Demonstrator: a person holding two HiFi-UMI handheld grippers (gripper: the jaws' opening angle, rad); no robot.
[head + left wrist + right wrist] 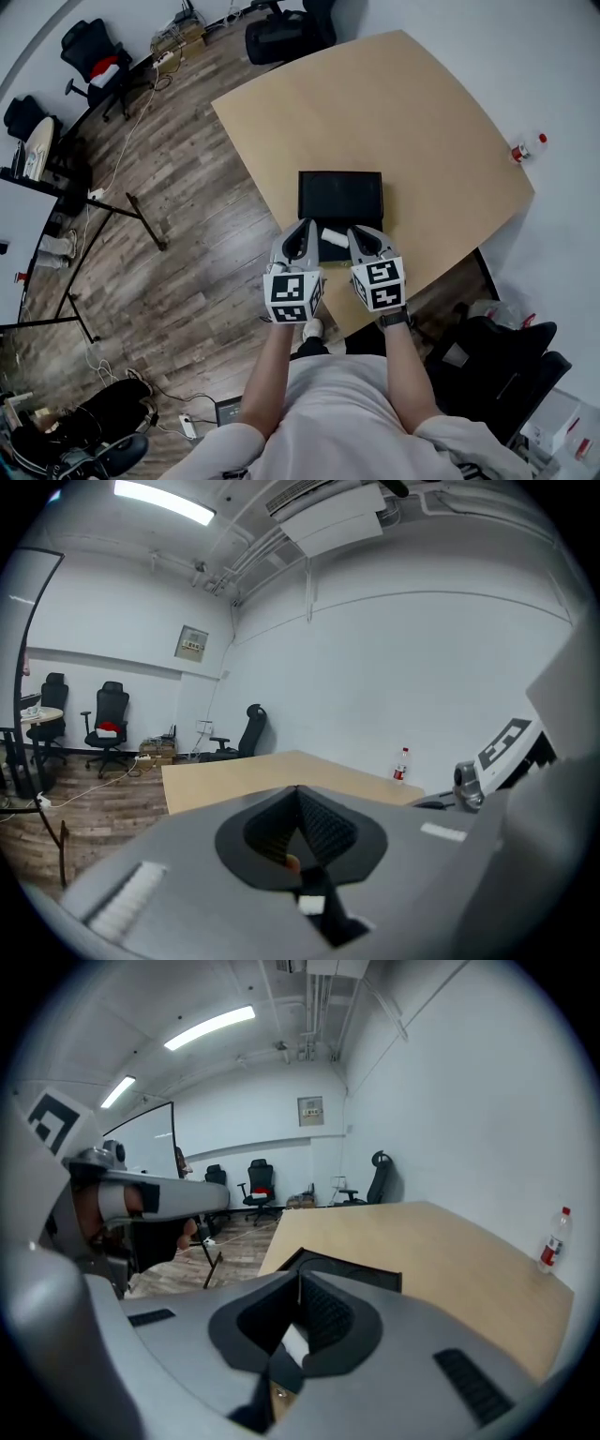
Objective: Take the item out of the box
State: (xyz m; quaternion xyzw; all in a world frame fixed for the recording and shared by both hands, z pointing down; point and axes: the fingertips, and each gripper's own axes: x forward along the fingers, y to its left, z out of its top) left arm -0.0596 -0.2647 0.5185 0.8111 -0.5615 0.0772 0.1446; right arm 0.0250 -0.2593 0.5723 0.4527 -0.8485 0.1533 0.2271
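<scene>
A flat black box (339, 199) lies on the tan table (412, 112), just beyond both grippers. A small white item (335, 236) rests at the box's near edge, between the two grippers and held by neither. My left gripper (302, 228) hovers to the left of it with its jaws together and nothing between them, as the left gripper view (298, 794) also shows. My right gripper (362, 232) is to the right of the item, shut and empty (300, 1279). In the right gripper view the box (361, 1274) sits right beyond the jaw tips.
A water bottle with a red cap (525, 147) stands at the table's far right edge. Black office chairs (89, 52) and cables are on the wooden floor to the left. A black chair (497, 361) stands to the person's right.
</scene>
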